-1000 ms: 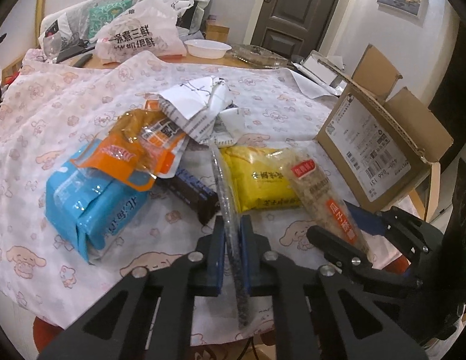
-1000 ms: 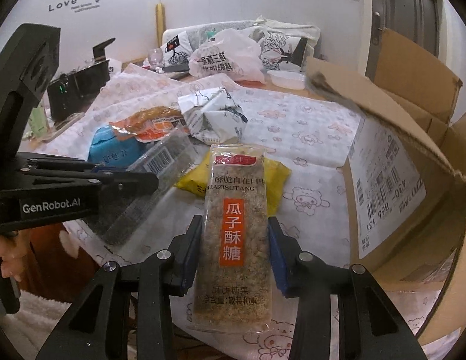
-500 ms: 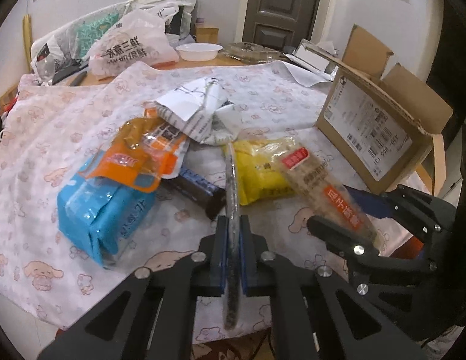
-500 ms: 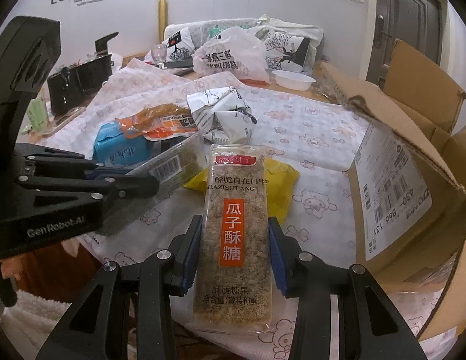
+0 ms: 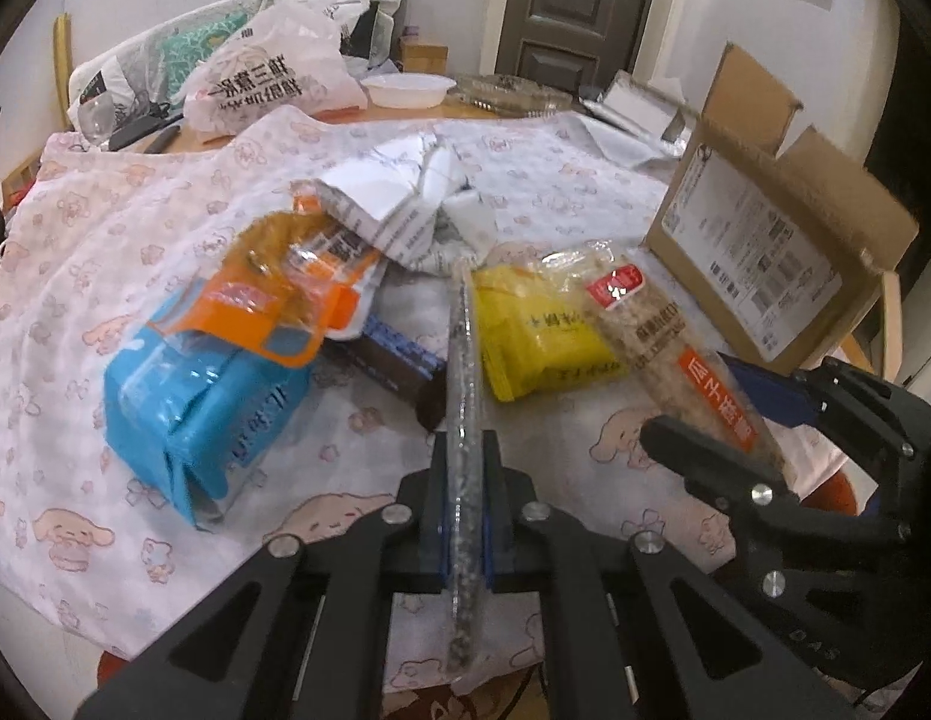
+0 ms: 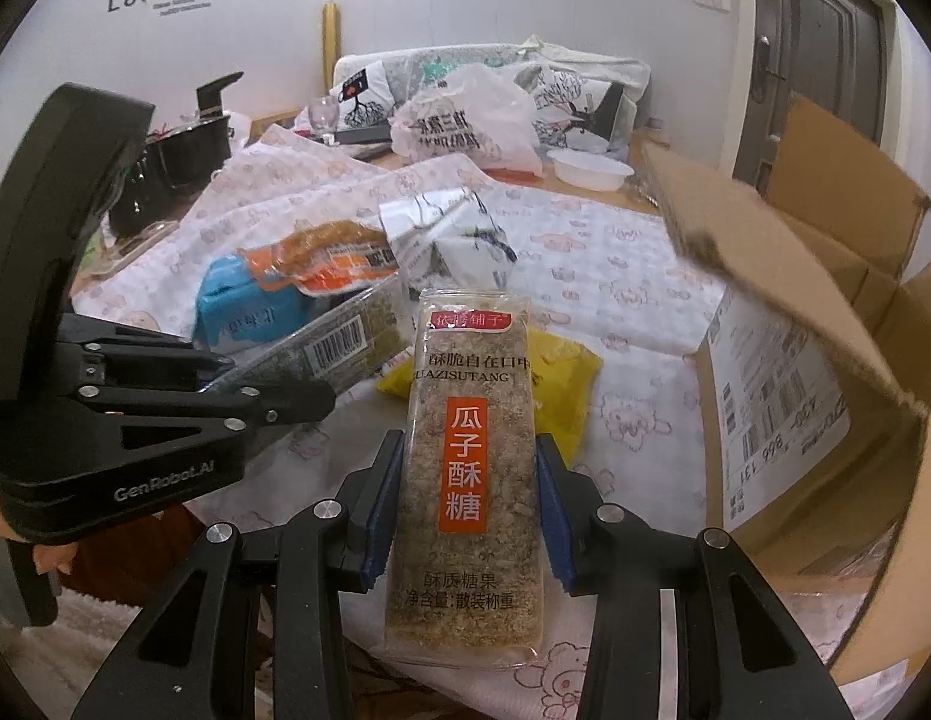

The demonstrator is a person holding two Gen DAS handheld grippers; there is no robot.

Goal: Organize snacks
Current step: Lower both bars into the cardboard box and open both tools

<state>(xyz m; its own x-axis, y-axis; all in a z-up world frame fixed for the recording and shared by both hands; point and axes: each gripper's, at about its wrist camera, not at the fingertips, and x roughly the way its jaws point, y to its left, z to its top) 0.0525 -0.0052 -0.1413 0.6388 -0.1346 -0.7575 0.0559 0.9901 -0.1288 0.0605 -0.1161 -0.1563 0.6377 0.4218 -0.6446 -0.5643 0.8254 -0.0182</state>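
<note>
My left gripper (image 5: pixel 466 450) is shut on a thin clear snack packet (image 5: pixel 462 360), seen edge-on and standing almost upright over the table's front. In the right wrist view that packet (image 6: pixel 339 348) shows a barcode and juts from the left gripper (image 6: pixel 309 396). My right gripper (image 6: pixel 470 450) is shut on a long seed-brittle packet (image 6: pixel 465 432) with an orange label; it also shows at the right as the right gripper (image 5: pixel 699 402) with the brittle packet (image 5: pixel 657 330). The open cardboard box (image 6: pixel 783 372) stands just right of it.
A blue pack (image 5: pixel 189 408), an orange pouch (image 5: pixel 285 294), a dark bar (image 5: pixel 399 366), a yellow packet (image 5: pixel 537 336) and a white crumpled bag (image 5: pixel 405 210) lie on the patterned cloth (image 5: pixel 105 240). Behind are a white plastic bag (image 5: pixel 273 78), a bowl (image 5: pixel 411 87) and a black pot (image 6: pixel 177 162).
My left gripper has rolled a little, so its thin packet now stands straighter. The right gripper and its brittle packet have hardly moved.
</note>
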